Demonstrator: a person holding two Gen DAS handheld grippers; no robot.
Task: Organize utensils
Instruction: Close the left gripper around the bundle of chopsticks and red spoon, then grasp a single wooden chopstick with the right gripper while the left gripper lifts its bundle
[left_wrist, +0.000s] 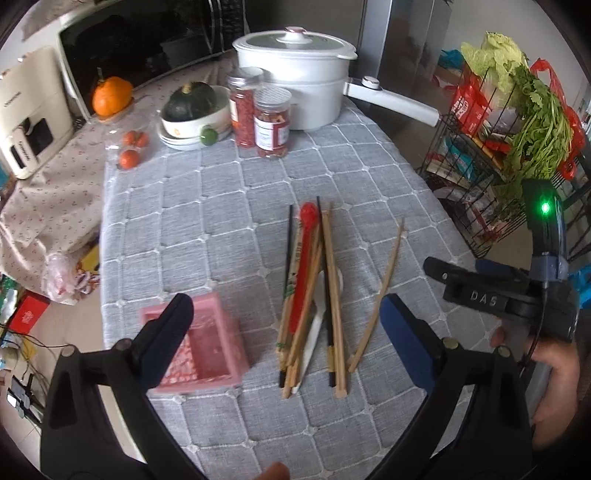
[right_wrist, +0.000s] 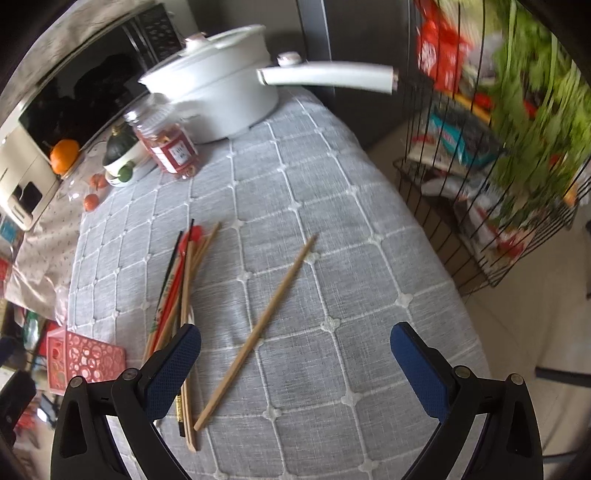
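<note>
While both grippers — left gripper (left_wrist: 284, 325), right gripper (right_wrist: 295, 354) — hover wide and empty, sorting appears unstarted: utensil pile (left_wrist: 310, 295) mid-worktop, stray chopstick (right_wrist: 258, 328) just beside; pink basket (left_wrist: 199, 347) near the front edge awaits a first grasp.

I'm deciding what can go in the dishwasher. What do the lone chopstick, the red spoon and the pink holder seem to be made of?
Lone chopstick: probably bamboo or wood, matte tan, uncoated-looking. Red spoon: likely plastic, with even, saturated color and a smooth surface. Pink holder: likely molded plastic, its side pierced with round cutouts in the right wrist view. None of this is certain from looks alone.
</note>
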